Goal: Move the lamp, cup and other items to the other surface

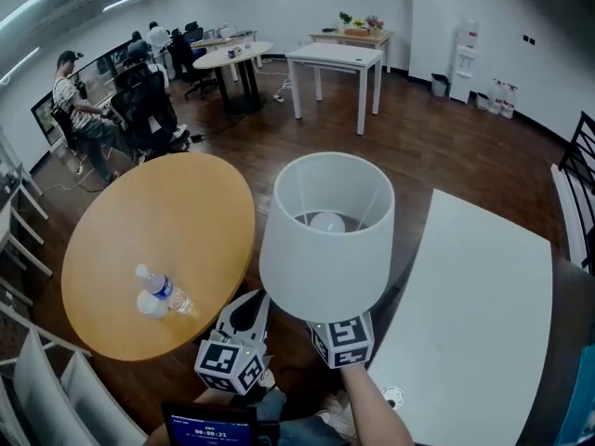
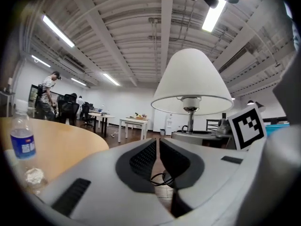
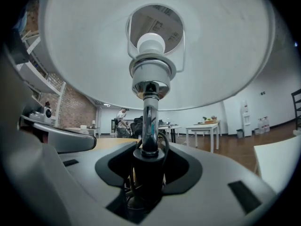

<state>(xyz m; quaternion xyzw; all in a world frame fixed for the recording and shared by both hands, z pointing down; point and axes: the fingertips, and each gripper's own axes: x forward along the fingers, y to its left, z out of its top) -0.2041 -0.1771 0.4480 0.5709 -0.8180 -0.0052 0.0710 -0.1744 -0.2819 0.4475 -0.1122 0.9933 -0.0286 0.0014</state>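
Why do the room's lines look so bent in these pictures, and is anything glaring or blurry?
Head view: a wide lens bows the floor outward; the lamp is sharp. Left gripper view: dark rounded corners, a ceiling light glares white, the left tongs up close look soft. Right gripper view: the lamp's shade fills the frame, its stem crisp.

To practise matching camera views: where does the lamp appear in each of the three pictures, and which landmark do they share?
Head view: lamp at centre, white shade seen from above.
Left gripper view: right of centre, beyond the jaws, its cord between them.
Right gripper view: fills the upper frame, stem clamped in the right gripper.
Shared landmark: the round wooden table.
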